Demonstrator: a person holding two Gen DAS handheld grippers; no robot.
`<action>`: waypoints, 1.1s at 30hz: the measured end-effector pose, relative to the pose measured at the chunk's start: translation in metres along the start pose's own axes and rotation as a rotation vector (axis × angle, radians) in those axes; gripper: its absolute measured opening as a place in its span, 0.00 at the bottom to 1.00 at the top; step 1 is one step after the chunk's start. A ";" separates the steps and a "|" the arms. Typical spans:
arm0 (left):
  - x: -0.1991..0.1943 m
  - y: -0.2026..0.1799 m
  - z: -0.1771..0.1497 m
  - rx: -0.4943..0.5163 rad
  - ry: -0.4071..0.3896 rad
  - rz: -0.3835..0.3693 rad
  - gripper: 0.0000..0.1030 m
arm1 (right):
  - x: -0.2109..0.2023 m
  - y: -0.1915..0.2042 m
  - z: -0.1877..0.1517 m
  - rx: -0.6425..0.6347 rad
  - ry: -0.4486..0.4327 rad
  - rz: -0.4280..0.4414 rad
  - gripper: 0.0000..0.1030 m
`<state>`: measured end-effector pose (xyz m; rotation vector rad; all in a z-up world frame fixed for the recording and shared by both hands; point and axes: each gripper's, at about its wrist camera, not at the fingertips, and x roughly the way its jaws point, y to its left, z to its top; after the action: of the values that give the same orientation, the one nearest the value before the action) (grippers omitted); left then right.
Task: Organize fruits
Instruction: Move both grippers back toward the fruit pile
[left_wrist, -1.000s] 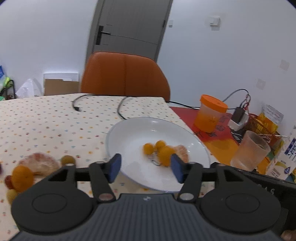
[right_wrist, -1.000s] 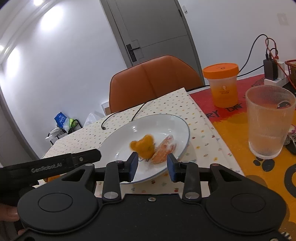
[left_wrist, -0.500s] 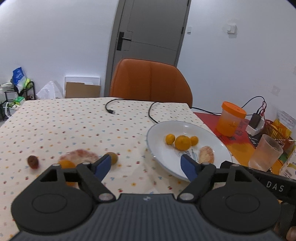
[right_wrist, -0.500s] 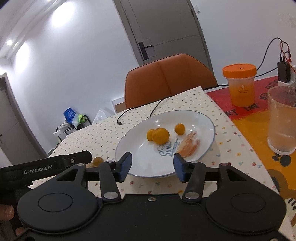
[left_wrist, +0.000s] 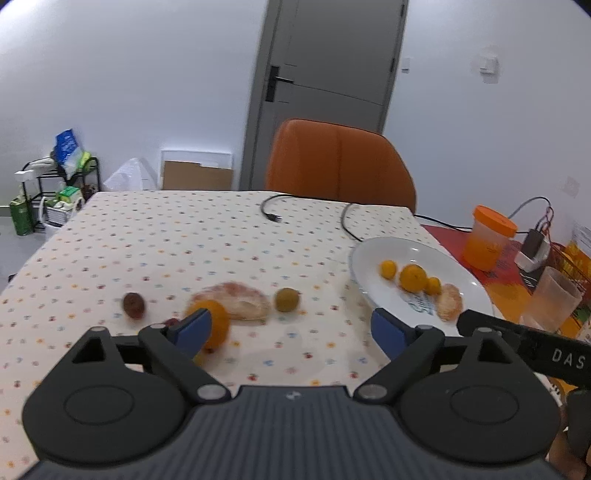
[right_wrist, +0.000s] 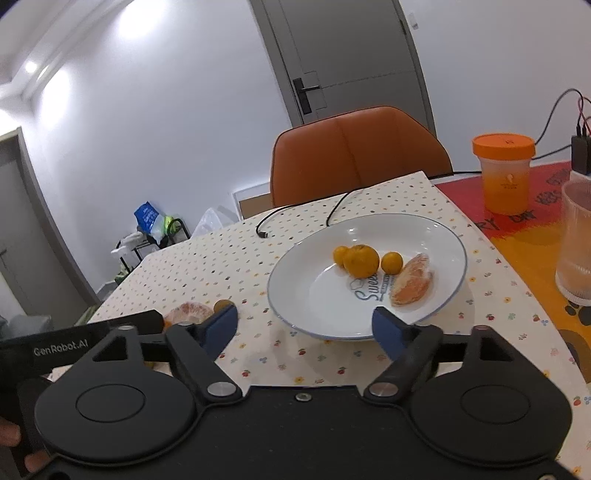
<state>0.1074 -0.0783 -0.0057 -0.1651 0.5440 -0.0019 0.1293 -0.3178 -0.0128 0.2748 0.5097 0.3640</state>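
My left gripper (left_wrist: 291, 328) and right gripper (right_wrist: 304, 323) both gape empty. Four fruits sit on the white plate (right_wrist: 436, 229); left of it, loose fruits (left_wrist: 236, 304) wait on the tablecloth.

Ahead of your left claw (left_wrist: 290, 330) on the tabletop (left_wrist: 177, 240) lie a peeled segment (left_wrist: 240, 301), a mandarin (left_wrist: 212, 326) near its left finger, a berry (left_wrist: 133, 305) farther left and a small fruit (left_wrist: 286, 300) to the right. Ahead of your right claw (right_wrist: 304, 326) sits the plate (right_wrist: 436, 236) holding three mandarins (right_wrist: 362, 260) and a segment (right_wrist: 412, 280); a glass (right_wrist: 574, 247) stands right of it, a chair (right_wrist: 354, 155) behind.
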 end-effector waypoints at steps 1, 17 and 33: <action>-0.002 0.004 0.000 -0.005 -0.001 0.007 0.90 | 0.000 0.003 -0.001 -0.005 0.001 0.001 0.84; -0.020 0.065 -0.006 -0.067 -0.005 0.100 0.93 | 0.023 0.042 -0.012 -0.034 0.049 0.048 0.98; -0.021 0.111 -0.015 -0.118 0.029 0.116 0.93 | 0.049 0.083 -0.024 -0.087 0.113 0.089 0.98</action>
<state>0.0772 0.0299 -0.0248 -0.2491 0.5821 0.1413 0.1346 -0.2189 -0.0250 0.1940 0.5926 0.4886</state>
